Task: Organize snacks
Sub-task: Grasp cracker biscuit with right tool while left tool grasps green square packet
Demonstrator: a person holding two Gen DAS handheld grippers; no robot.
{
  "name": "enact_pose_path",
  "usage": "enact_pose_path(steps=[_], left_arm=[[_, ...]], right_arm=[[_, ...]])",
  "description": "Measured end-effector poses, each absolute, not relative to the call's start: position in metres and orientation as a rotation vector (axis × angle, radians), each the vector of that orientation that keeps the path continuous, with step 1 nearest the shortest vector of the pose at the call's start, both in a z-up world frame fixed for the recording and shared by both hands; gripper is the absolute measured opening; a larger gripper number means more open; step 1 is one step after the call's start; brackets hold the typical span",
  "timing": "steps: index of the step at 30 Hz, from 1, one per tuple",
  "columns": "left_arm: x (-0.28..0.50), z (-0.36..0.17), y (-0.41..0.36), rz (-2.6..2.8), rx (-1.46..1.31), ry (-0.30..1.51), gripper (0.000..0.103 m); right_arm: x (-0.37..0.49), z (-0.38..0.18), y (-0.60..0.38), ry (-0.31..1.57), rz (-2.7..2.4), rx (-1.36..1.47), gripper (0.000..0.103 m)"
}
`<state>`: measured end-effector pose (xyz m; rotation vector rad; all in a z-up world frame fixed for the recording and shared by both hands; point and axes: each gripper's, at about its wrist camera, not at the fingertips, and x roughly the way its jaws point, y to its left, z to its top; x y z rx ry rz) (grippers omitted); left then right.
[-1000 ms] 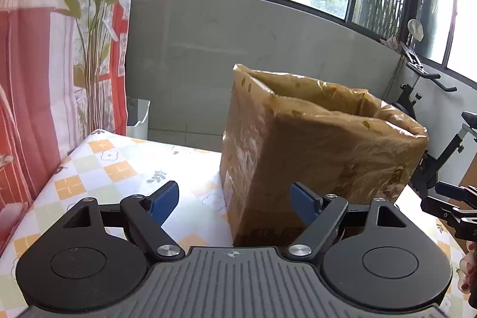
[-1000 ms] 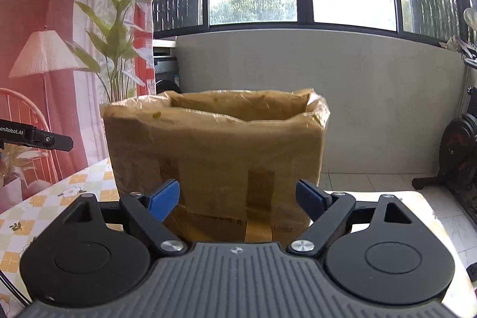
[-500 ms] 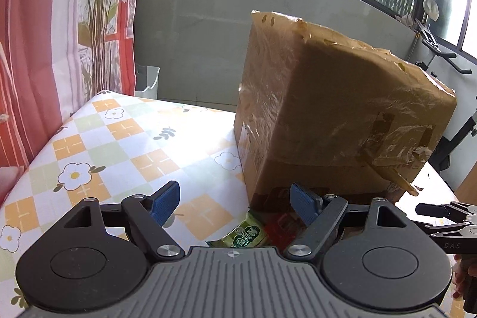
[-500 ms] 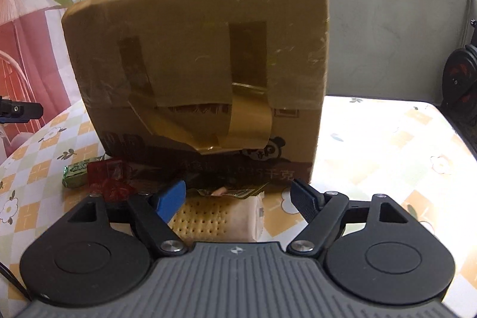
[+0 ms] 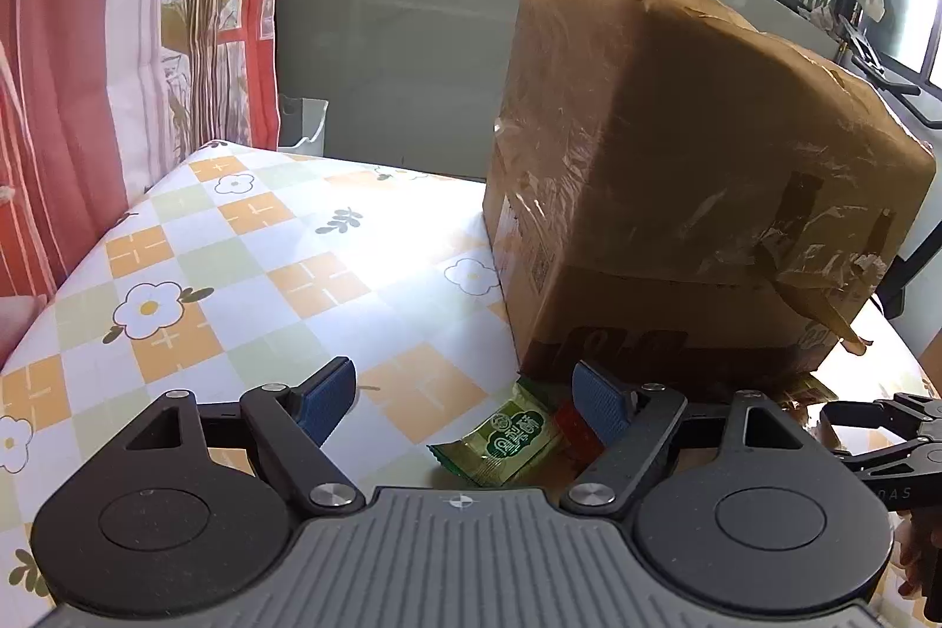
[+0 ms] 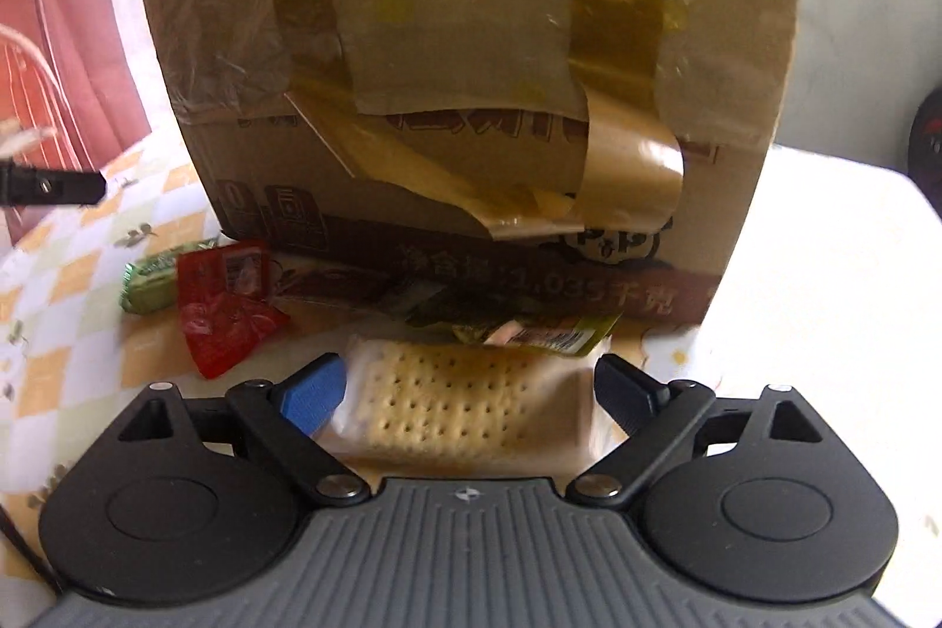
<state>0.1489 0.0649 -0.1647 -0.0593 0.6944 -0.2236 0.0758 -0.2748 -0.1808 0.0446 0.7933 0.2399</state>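
While the tape-patched brown cardboard box [image 6: 471, 86] stands on the flower-checked surface [image 5: 247, 275], snacks lie at its foot: a clear-wrapped perforated cracker pack [image 6: 453, 404] at 6 o'clock, with red [image 6: 226, 310] and green [image 5: 506, 442] sachets at 8 o'clock. Centring the cracker pack before closing should give an even grip. Both the right gripper [image 6: 468, 392] and left gripper [image 5: 465, 392] are held low and level, jaws apart and empty.

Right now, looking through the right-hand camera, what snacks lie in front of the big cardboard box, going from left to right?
Green candy packet → red wrapper → clear-wrapped cracker pack, which sits between the open tongs. A green-edged wrapper lies just behind the crackers, overlapping them, so I leave it out of the order.
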Motion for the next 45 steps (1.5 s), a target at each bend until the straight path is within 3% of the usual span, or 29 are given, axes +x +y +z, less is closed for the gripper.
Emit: enact_pose_path(steps=[12,20,26,34,38,45], left_arm=[[0.14,-0.167,0.06,-0.244,-0.057,0.702,0.083],[0.135,-0.165,0.061,-0.242,-0.06,0.702,0.083],[0.132,-0.164,0.059,-0.244,-0.059,0.708,0.08],[0.126,-0.165,0.059,-0.244,-0.054,0.715,0.08],[0.123,-0.169,0.056,-0.25,-0.045,0.724,0.079],[0.127,-0.177,0.053,-0.262,0.004,0.739,0.069]], right_arm=[[0.034,-0.167,-0.268,0.877,0.38,0.14,0.093],[0.043,-0.165,-0.262,0.773,0.378,-0.021,0.09],[0.067,-0.181,-0.252,0.784,0.427,-0.128,0.08],[0.058,-0.187,-0.255,0.796,0.448,-0.101,0.053],[0.043,-0.186,-0.26,0.807,0.439,-0.073,0.05],[0.024,-0.188,-0.27,0.793,0.372,-0.008,0.049]])
